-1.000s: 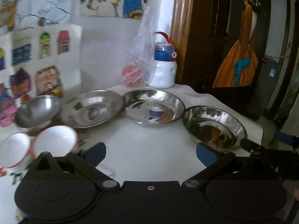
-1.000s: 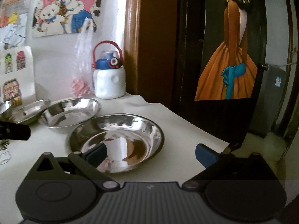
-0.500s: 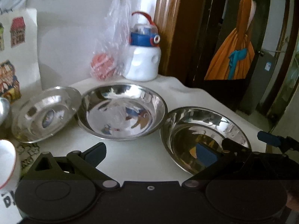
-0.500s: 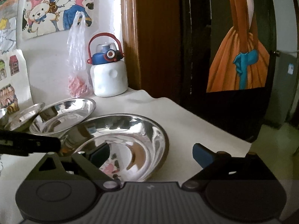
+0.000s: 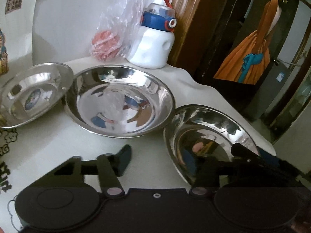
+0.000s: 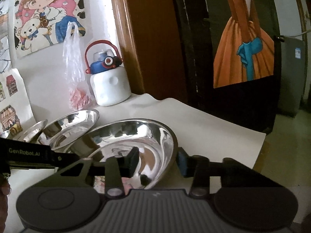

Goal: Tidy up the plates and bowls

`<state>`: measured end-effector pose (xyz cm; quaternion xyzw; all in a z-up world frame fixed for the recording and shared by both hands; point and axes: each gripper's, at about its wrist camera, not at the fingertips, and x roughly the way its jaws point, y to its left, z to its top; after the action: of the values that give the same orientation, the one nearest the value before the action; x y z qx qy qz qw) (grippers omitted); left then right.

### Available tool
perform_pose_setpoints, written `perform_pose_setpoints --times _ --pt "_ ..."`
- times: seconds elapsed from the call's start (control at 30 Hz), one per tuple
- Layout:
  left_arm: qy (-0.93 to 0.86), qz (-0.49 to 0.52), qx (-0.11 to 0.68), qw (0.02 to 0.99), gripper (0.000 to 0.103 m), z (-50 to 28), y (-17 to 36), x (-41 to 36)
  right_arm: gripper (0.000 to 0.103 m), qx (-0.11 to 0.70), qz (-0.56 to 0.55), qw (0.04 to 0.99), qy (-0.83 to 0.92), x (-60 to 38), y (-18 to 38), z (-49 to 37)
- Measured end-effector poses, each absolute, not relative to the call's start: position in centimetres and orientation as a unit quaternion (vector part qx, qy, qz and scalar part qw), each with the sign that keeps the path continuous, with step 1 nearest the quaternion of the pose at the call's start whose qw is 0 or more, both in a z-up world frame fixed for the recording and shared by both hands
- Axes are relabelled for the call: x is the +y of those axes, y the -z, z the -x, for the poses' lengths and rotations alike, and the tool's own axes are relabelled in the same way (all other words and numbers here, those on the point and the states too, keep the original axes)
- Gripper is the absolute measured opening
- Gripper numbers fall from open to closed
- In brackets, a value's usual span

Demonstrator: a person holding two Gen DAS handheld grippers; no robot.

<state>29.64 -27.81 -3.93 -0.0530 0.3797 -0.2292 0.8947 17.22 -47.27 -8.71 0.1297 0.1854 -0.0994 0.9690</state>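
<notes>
Two claws meet at the shiny plate nearest the worktop's edge.

The right claw (image 6: 158,160) is partly spread, with one finger inside the near plate (image 6: 136,136) and the blue pad just outside its rim at 3 o'clock; I cannot tell if it is pinching the rim yet. The plate looks tipped up on that side. The left claw (image 5: 163,161) is spread wide, its right finger reaching into the same plate (image 5: 204,128). A second plate (image 5: 118,101) sits at 10 o'clock from it, rims almost touching, and a third plate (image 5: 33,95) lies further left. All are on the white worktop (image 5: 58,141). A white bottle (image 5: 153,48) and a plastic bag (image 5: 114,31) stand by the wall at 12 o'clock.
</notes>
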Motion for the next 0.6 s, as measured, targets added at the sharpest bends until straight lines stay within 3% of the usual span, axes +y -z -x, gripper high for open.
perform_pose_setpoints --times 0.13,0.27,0.6 --pt "0.242 0.062 0.387 0.887 0.035 -29.8 4.0 -28.2 0.027 0.189 -0.131 0.967 0.107 -47.3 8.8 -16.9" --pt "0.249 0.065 0.394 0.882 0.019 -29.7 4.2 -28.7 0.025 0.19 -0.129 0.967 0.11 -47.1 8.8 -16.3" --pt "0.263 0.061 0.397 0.877 0.017 -27.4 3.5 -28.8 0.025 0.184 -0.122 0.967 0.129 -46.5 7.6 -12.6"
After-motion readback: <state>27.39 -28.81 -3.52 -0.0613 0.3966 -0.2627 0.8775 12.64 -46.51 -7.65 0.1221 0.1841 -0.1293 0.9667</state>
